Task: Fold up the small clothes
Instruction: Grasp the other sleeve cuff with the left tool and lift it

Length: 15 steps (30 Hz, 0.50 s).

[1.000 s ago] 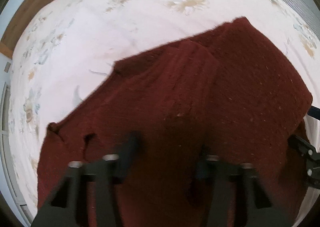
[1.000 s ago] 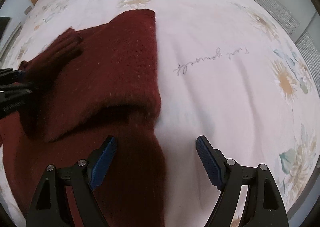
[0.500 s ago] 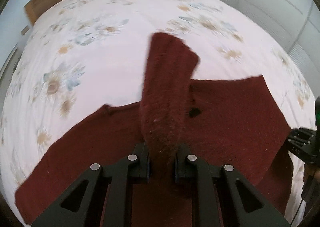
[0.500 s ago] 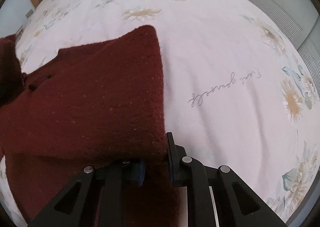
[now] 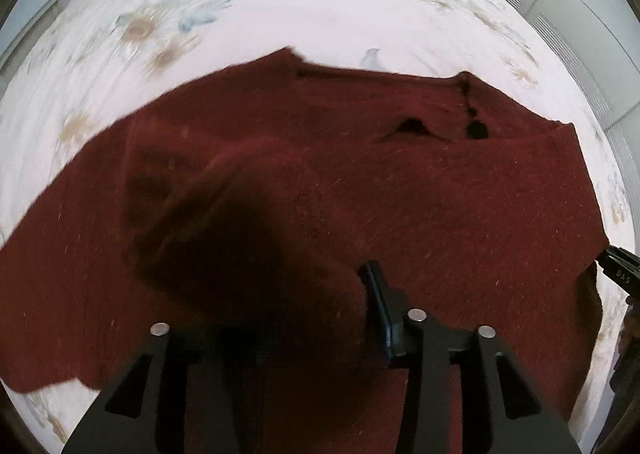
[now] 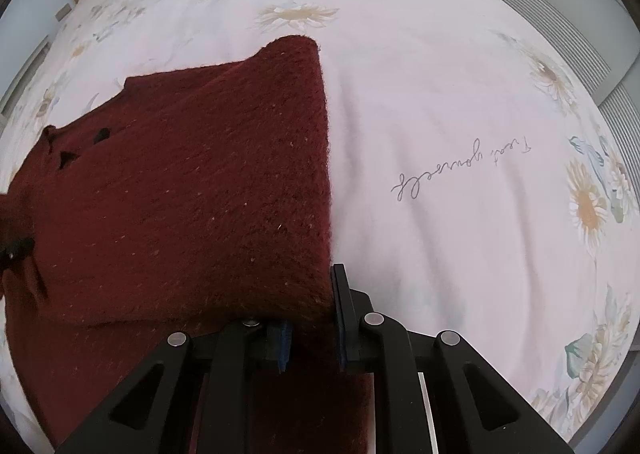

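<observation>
Lying spread on the bed [image 6: 460, 102], the dark red knitted sweater [image 6: 192, 190] is placed flat on the flowered cover so that its parts can be folded one over another. In the right wrist view, the right claw [image 6: 310, 328] is seen almost closed, and the folded edge of the sweater is pinched between its blue pads; this edge is probably held so that the fold stays straight and the body does not slide. In the left wrist view, the left claw [image 5: 316, 318] is seen with its jaws opening. A soft roll of the knit, which seems to be a sleeve [image 5: 248, 238], is lying between the jaws across the body of the sweater, and it is apparently being released there. Whether the pads are touching it is not clear, because this part is dark and blurred. The neckline with a dark button [image 5: 476, 129] is seen at the far edge.
</observation>
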Each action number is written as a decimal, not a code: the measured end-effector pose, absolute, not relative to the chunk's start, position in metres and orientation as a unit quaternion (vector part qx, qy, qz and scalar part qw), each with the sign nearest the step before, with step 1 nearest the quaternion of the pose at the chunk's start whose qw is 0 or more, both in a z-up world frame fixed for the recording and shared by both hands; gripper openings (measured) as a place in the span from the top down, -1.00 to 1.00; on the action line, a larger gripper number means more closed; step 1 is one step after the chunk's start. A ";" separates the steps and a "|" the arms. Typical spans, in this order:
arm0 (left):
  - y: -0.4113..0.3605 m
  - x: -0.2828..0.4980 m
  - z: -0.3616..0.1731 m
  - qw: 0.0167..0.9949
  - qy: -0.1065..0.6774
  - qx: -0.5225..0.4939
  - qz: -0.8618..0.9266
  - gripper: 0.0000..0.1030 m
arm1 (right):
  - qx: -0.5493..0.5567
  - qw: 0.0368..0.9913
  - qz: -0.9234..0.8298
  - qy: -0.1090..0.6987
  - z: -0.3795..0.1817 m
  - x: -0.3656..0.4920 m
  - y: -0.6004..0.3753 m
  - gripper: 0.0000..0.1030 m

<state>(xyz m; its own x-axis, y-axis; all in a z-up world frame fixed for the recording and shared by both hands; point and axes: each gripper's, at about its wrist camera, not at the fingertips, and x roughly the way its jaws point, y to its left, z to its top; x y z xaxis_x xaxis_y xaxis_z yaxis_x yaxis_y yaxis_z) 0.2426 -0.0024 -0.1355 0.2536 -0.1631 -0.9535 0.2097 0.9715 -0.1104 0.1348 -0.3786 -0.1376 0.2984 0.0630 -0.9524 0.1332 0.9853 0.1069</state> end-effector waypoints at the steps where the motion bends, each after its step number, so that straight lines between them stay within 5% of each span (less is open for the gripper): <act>1: -0.002 0.230 -0.133 0.790 0.602 0.014 -0.115 0.11 | 0.082 0.802 -0.022 0.592 -0.138 0.135 -0.378 0.66; 6: 0.027 0.222 -0.133 0.777 0.621 -0.007 -0.097 -0.31 | 0.076 0.802 -0.019 0.592 -0.137 0.135 -0.376 0.63; 10: 0.046 0.217 -0.127 0.776 0.626 -0.007 -0.078 -0.46 | 0.067 0.804 -0.018 0.591 -0.132 0.134 -0.373 0.61; 13: 0.057 0.207 -0.114 0.783 0.618 -0.014 -0.073 -0.94 | 0.056 0.805 -0.022 0.590 -0.126 0.131 -0.371 0.41; 15: 0.065 0.211 -0.107 0.788 0.612 -0.021 -0.071 -0.98 | 0.049 0.806 -0.024 0.590 -0.122 0.129 -0.370 0.18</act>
